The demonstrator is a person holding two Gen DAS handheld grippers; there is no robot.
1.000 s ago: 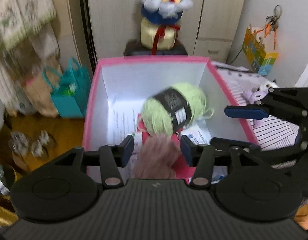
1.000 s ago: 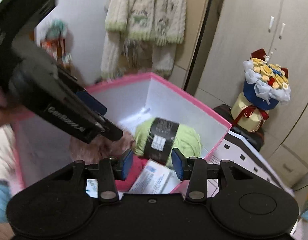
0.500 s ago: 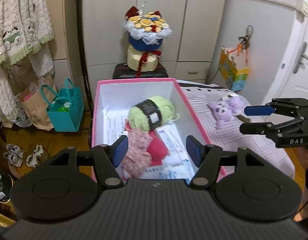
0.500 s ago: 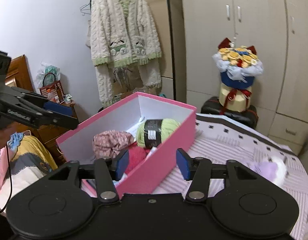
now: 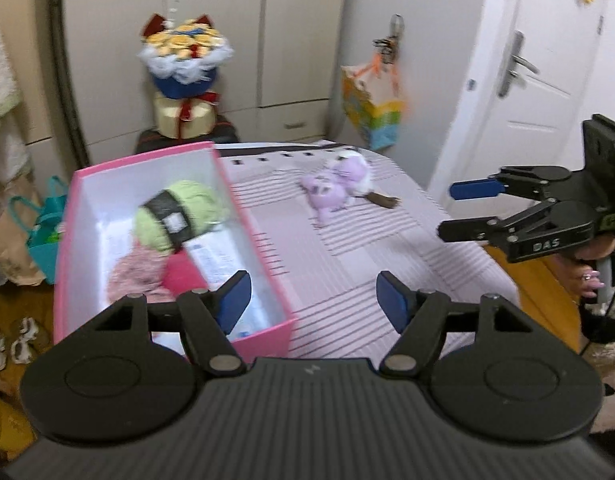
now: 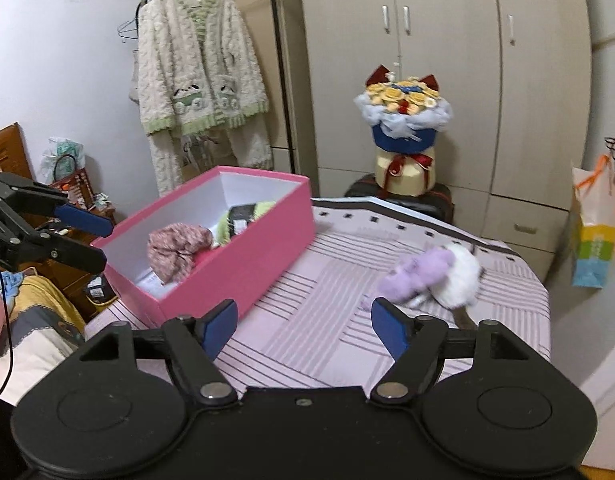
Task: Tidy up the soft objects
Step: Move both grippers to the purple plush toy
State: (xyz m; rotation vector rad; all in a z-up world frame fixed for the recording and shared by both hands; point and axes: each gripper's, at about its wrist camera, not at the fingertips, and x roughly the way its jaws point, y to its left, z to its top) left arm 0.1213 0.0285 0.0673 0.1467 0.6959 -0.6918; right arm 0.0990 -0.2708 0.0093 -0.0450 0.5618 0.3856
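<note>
A pink box (image 5: 171, 330) (image 6: 243, 264) with white inner walls stands on the striped table. Inside lie a green yarn ball (image 5: 175, 216) (image 6: 247, 216), a pink floral cloth (image 5: 137, 276) (image 6: 177, 246) and a red soft piece (image 5: 183, 278). A purple and white plush toy (image 5: 339, 184) (image 6: 435, 272) lies on the striped cloth to the right of the box. My left gripper (image 5: 313, 300) hovers over the box's near right corner, its jaws opening, nothing between them. My right gripper (image 6: 303, 322) hangs over the cloth in front of the plush, jaws also opening and empty; it shows in the left wrist view (image 5: 463, 208).
A flower bouquet (image 6: 403, 120) stands on a dark case by the wardrobe. A knitted cardigan (image 6: 195, 76) hangs at the left. A colourful paper bag (image 5: 371, 108) hangs by the white door. A teal bag (image 5: 47, 236) sits on the floor left of the box.
Both grippers have pulled back out of the box and swung right toward the plush. Their jaws have widened. The green yarn ball and floral cloth stay in the box.
</note>
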